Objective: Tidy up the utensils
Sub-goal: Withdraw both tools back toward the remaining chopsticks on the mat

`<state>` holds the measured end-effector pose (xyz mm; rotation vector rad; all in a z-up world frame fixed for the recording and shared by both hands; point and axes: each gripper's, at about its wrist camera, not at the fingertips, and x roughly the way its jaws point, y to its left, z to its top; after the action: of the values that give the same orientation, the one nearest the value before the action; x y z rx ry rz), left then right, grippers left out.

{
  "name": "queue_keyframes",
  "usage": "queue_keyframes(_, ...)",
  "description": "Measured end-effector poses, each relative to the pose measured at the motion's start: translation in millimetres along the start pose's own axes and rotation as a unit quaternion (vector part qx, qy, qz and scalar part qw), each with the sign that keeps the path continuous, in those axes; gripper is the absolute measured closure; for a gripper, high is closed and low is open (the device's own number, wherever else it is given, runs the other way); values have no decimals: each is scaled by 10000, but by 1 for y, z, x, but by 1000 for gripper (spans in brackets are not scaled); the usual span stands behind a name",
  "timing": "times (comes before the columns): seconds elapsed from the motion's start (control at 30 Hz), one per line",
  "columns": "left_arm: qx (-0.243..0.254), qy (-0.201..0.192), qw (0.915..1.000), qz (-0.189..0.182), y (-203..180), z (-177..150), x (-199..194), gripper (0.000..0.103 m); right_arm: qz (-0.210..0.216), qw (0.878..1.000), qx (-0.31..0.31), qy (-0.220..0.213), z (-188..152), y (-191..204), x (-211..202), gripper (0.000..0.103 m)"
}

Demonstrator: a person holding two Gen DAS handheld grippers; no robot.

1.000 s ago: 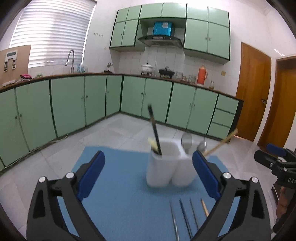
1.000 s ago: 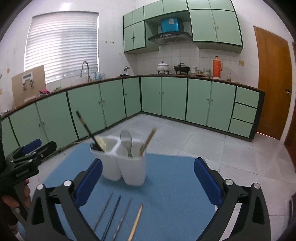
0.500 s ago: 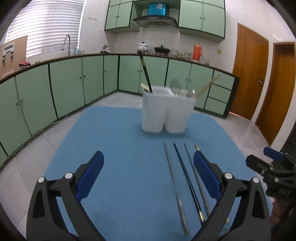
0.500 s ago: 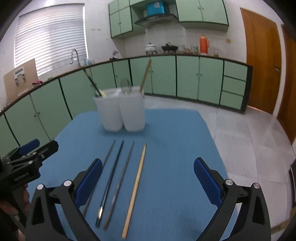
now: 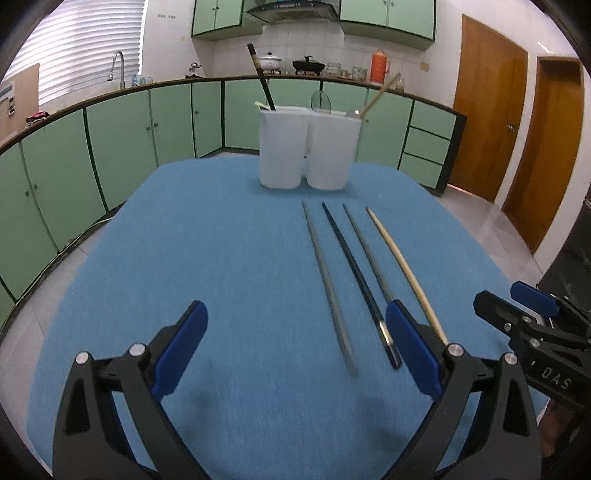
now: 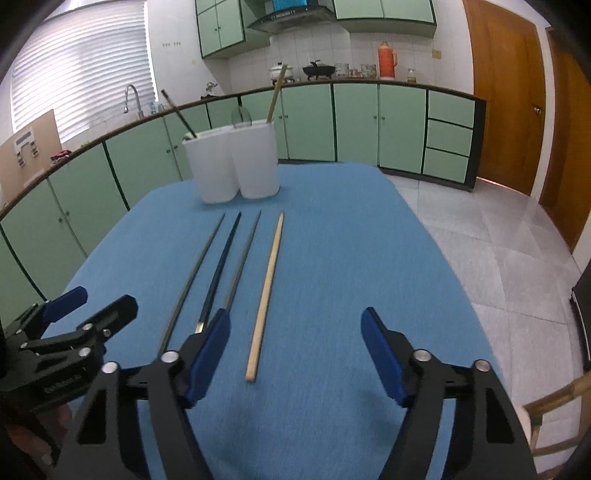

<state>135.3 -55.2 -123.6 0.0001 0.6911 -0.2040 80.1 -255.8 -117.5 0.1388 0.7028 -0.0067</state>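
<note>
Four slim chopsticks lie side by side on my blue cloth mat (image 5: 221, 258): two grey (image 5: 327, 280), one dark (image 6: 218, 273), one pale wooden chopstick (image 6: 266, 291). Beyond stands a white twin-cup holder (image 5: 306, 147) with utensils upright inside. My left gripper (image 5: 295, 354) gapes wide, empty; my right gripper (image 6: 295, 354) is closing, its pads touching nothing.

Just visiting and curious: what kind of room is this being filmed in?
A home kitchen, it seems: green cabinets run under a long counter, a sink tap stands by the window, and pots sit beneath an extractor hood.
</note>
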Motion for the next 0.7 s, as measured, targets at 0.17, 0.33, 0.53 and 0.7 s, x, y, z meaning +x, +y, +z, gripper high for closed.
queue_keyframes(0.17,44,215,9998,14,-2,-13,2,25,182,9995,-107,222,-12,7,4,52)
queue_keyframes(0.33,19,399,9992,31,-2,-23,5,25,241,9987,-215,394,-21,14,9,66)
queue_keyframes(0.53,-17,474,9989,11,-4,-26,7,25,226,9979,-293,535,-29,17,14,73)
queue_keyframes(0.7,-43,520,9986,-5,-4,-30,9,25,189,9976,-307,589,-31,17,19,79)
